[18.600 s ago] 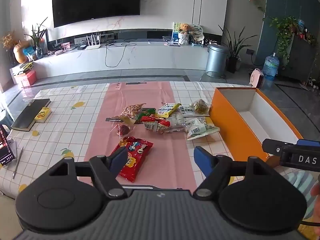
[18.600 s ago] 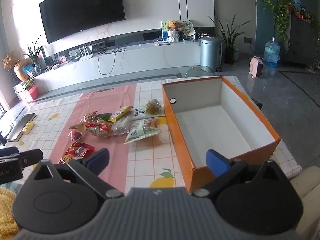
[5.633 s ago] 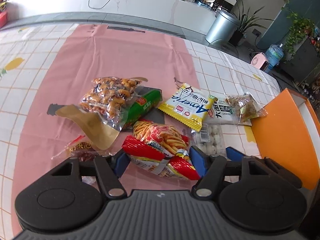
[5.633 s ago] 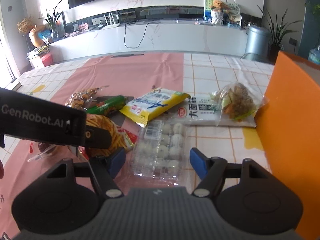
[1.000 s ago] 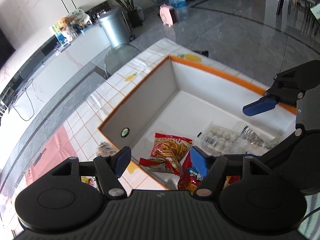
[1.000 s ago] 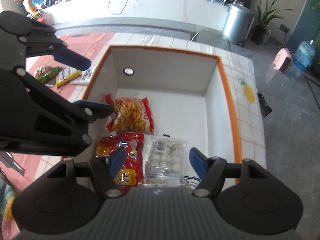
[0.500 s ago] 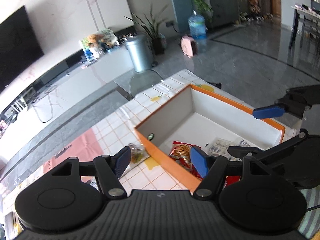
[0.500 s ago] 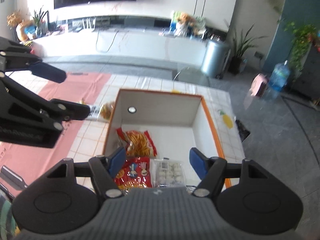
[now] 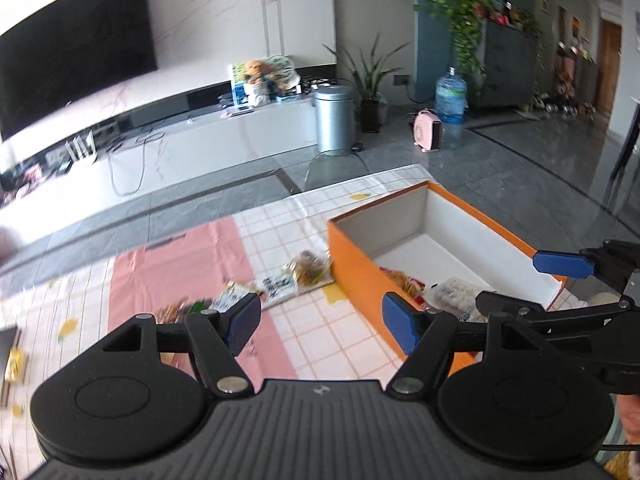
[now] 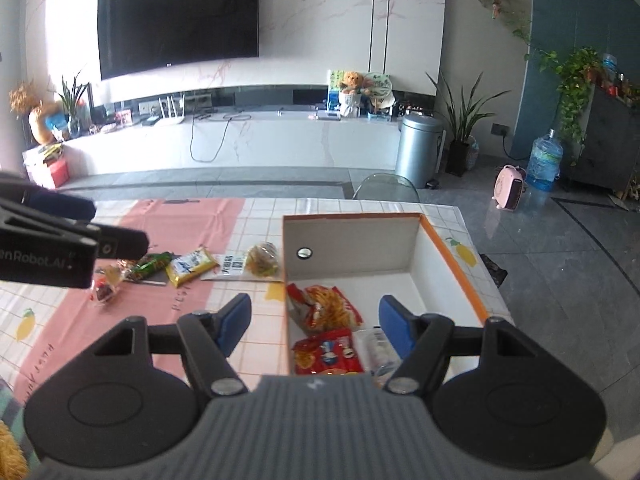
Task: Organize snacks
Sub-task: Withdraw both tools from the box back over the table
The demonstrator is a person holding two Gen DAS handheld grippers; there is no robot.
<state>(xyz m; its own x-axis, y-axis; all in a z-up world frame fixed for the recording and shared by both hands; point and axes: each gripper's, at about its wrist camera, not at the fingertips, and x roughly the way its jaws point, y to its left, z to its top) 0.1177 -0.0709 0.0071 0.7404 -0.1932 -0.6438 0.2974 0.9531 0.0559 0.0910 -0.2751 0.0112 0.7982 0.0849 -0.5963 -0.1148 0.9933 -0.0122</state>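
An orange box [image 10: 452, 256] with white inner walls stands on the right of the table [image 9: 280, 224]. Inside it lie a red fries packet [image 10: 330, 307], a second red snack bag [image 10: 328, 354] and a clear tray of white balls [image 10: 374, 350]. Several snacks remain on the cloth left of the box: a bag of brown pieces [image 10: 262, 258], a white packet [image 10: 232, 266], a yellow packet [image 10: 192, 263] and a green packet [image 10: 154, 262]. My left gripper [image 9: 320, 318] is open and empty above the table. My right gripper [image 10: 314, 322] is open and empty over the box's near end.
A pink runner [image 10: 168, 224] lies over the checked tablecloth. Beyond the table are a grey floor, a white TV bench [image 10: 240, 140] under a black screen, a steel bin [image 10: 418, 148] and plants. A dark book edge [image 9: 6, 344] shows at the table's far left.
Both grippers have risen and drawn back from the box, and both views have tilted up from the box's inside to the room. The snacks in the box lie as before.
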